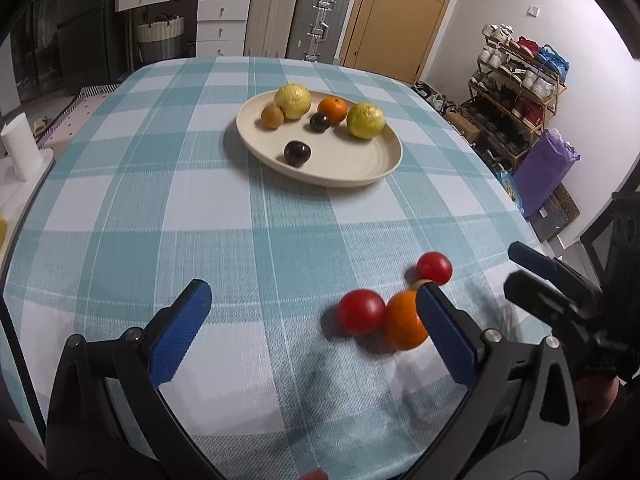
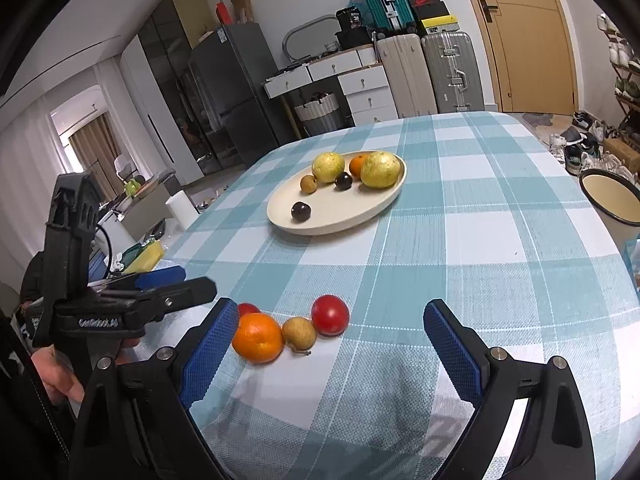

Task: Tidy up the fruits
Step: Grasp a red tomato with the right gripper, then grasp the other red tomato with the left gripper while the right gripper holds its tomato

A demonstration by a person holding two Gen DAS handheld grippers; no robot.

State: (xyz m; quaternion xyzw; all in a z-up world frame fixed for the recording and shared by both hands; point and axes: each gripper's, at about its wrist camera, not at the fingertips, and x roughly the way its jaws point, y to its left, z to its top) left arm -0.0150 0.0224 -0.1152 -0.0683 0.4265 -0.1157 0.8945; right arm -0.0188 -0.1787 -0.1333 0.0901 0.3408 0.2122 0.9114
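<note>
Checked table fills the view, cream plate mid-table carrying six fruits. Both tongs spread wide, gripping nothing: left gripper, right gripper. Near the front edge sit an orange, two tomatoes, one small brown fruit.

Woven cloth tablecloth (matt plate).
</note>
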